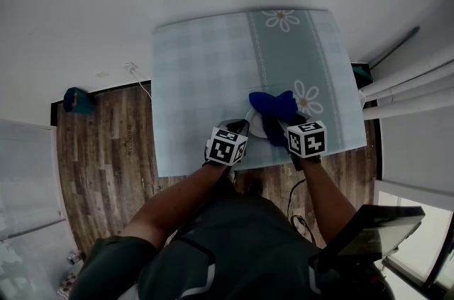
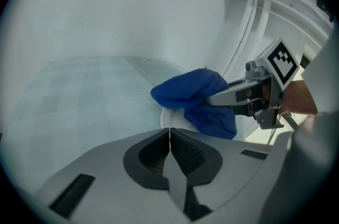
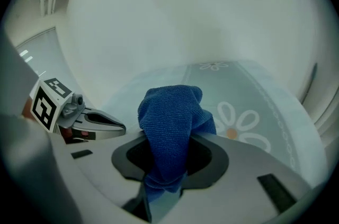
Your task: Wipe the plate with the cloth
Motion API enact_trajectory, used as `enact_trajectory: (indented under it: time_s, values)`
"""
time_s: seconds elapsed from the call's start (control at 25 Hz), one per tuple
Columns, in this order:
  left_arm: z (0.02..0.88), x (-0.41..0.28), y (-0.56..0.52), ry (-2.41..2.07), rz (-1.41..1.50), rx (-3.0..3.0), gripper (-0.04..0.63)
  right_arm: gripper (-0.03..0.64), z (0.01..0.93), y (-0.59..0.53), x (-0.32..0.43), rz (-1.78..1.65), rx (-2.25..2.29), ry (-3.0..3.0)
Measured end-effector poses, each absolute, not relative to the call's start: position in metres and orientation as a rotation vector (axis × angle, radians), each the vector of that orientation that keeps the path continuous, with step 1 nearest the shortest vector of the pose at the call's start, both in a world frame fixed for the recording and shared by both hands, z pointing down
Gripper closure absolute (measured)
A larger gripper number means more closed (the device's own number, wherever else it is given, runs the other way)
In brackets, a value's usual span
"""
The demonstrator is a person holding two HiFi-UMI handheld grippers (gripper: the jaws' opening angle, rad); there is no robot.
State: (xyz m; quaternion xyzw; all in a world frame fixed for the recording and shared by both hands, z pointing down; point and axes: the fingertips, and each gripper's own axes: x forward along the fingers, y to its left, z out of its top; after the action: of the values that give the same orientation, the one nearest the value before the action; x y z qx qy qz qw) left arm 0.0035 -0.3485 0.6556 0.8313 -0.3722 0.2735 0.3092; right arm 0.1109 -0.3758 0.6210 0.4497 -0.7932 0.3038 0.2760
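Head view: I held the left gripper [image 1: 237, 127] and right gripper [image 1: 287, 127] at the table's [image 1: 198, 71] near edge, with the blue cloth [image 1: 273, 106] over the white plate [image 1: 254, 124]. Left gripper view: jaws pinched shut on the plate's rim. Right gripper view: jaws clamped the bunched cloth.

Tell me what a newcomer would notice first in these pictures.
The bright blue cloth stands out most. It is clamped in the right gripper and bunched against a white plate near the front edge of the table. Next comes the left gripper, its jaws shut on the plate's rim. The table's pale checked top with its daisy stripe fills the background.
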Motion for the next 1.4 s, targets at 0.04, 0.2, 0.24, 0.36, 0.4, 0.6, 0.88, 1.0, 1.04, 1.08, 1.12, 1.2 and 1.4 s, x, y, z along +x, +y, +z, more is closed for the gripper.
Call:
enact_trajectory:
  time_s: [0.04, 0.2, 0.24, 0.36, 0.4, 0.6, 0.88, 1.0, 1.04, 1.08, 1.12, 1.2, 1.4]
  values:
    - [0.656, 0.004, -0.348, -0.984, 0.725, 2.195, 0.584, 0.483, 0.622, -0.377, 0.121, 0.821, 1.237, -2.115]
    - [0.659, 0.004, -0.349, -0.984, 0.731, 2.193, 0.584, 0.483, 0.615, -0.38, 0.143, 0.824, 1.341, -2.085]
    - [0.659, 0.004, -0.35, -0.984, 0.727, 2.191, 0.584, 0.483, 0.609, -0.379, 0.14, 0.816, 1.349, -2.097]
    - [0.659, 0.002, -0.351, -0.994, 0.706, 2.177, 0.584, 0.483, 0.593, -0.37, 0.104, 0.823, 1.275, -2.196]
    - [0.659, 0.002, -0.351, -0.999, 0.7, 2.174, 0.583, 0.483, 0.59, -0.364, 0.086, 0.837, 1.222, -2.233]
    - [0.66, 0.002, -0.349, -1.0, 0.69, 2.168, 0.584, 0.483, 0.611, -0.335, 0.029, 0.941, 1.048, -2.265]
    - [0.661, 0.002, -0.35, -0.987, 0.696, 2.175, 0.583, 0.483, 0.631, -0.342, 0.075, 0.881, 1.103, -2.178]
    - [0.663, 0.001, -0.351, -0.988, 0.697, 2.173, 0.583, 0.483, 0.63, -0.35, 0.108, 0.878, 1.191, -2.139]
    - [0.664, 0.001, -0.351, -0.988, 0.698, 2.172, 0.584, 0.483, 0.63, -0.352, 0.118, 0.879, 1.218, -2.128]
    - [0.664, 0.001, -0.352, -0.988, 0.699, 2.171, 0.583, 0.483, 0.629, -0.354, 0.127, 0.875, 1.243, -2.118]
    - [0.665, 0.001, -0.352, -0.987, 0.7, 2.172, 0.583, 0.483, 0.628, -0.356, 0.135, 0.867, 1.268, -2.106]
    - [0.666, 0.0, -0.353, -0.986, 0.704, 2.172, 0.583, 0.483, 0.626, -0.358, 0.148, 0.849, 1.32, -2.082]
    - [0.669, -0.002, -0.355, -0.996, 0.7, 2.169, 0.583, 0.483, 0.607, -0.352, 0.127, 0.836, 1.319, -2.154]
